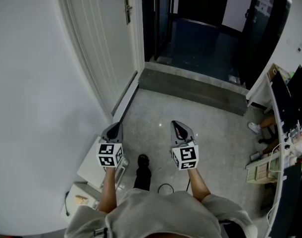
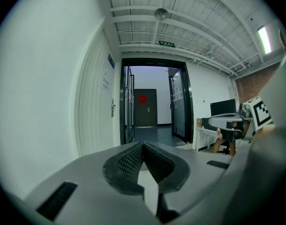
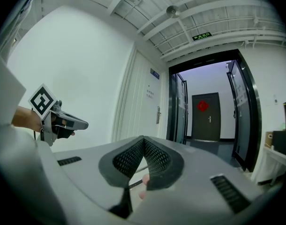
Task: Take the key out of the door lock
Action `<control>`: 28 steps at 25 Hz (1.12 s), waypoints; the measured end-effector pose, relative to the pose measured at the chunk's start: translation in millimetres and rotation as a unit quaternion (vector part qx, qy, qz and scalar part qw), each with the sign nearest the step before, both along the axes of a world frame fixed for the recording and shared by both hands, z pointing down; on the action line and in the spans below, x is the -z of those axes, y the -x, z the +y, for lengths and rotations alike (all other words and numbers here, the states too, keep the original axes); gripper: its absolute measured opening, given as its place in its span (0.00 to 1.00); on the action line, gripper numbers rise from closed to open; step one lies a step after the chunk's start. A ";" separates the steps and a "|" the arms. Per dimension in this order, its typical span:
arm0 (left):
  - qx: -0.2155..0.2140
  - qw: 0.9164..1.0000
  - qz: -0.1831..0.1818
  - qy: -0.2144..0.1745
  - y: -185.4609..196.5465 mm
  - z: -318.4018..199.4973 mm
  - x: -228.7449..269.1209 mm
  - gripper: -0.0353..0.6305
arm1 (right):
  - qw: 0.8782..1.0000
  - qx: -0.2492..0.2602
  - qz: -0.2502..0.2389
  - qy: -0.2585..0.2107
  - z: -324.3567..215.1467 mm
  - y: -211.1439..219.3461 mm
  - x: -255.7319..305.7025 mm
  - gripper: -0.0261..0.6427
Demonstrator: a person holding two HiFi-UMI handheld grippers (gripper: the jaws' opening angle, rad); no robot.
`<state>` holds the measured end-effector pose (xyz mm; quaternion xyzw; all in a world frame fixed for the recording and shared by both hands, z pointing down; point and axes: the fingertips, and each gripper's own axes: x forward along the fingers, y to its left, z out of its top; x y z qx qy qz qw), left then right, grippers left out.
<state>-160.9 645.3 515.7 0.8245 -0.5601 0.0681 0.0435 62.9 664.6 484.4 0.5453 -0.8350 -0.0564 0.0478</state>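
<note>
Head view: you stand well short of the door; lock far ahead.
Key: too small to see, presumably in that lock.
Left gripper: closed, empty.
Right gripper: closed, empty.
Progress: nothing done; approach, grasp, pull remain.

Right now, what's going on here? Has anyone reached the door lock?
Not yet. A person stands on the grey floor, holding the left gripper and the right gripper out in front. Both are shut with nothing between the jaws. The white door with its handle is ahead on the left, well apart from both grippers. The key is too small to make out from here.
</note>
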 end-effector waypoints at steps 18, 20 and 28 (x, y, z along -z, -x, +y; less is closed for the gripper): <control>-0.031 0.999 0.014 -0.018 36.8 -309.7 34.3 0.08 | 0.999 -0.015 0.029 -0.004 -297.7 49.6 31.2 0.07; -0.033 0.999 0.014 -0.020 40.5 -341.6 35.0 0.08 | 0.999 -0.015 0.031 -0.007 -330.0 54.3 32.8 0.07; -0.043 0.999 0.008 -0.028 53.8 -446.2 38.8 0.08 | 0.999 -0.022 0.036 -0.010 -428.8 67.7 25.8 0.07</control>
